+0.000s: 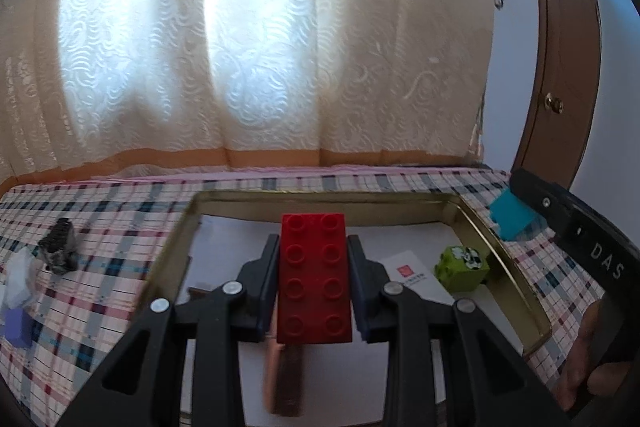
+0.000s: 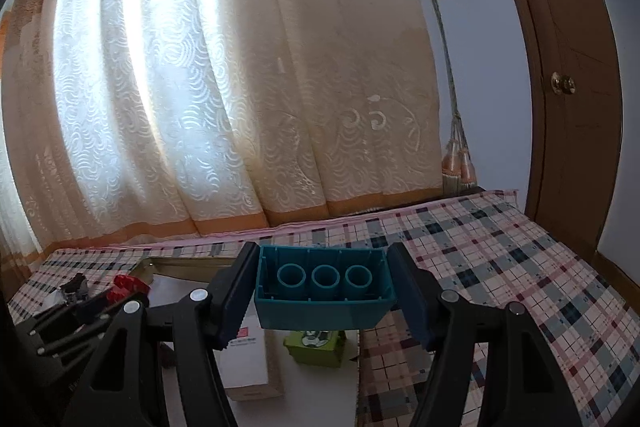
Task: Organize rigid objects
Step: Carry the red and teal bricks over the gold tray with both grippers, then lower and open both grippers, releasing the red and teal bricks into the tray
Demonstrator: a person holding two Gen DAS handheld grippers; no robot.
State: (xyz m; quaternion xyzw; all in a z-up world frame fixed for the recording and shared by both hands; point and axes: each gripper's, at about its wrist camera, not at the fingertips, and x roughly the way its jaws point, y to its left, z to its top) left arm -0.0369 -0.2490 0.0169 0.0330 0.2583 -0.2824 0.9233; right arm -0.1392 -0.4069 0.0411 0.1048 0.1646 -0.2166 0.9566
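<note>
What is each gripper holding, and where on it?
Left gripper clamps the red studded plastic brick by its long sides. Right gripper clamps the teal hollow plastic brick by its short ends.

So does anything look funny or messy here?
A little. The teal brick in the right claw is turned so its hollow underside with three tubes faces the camera, while the red brick in the left claw shows its studs. Some small bits lie outside the tray, on the tablecloth.
</note>
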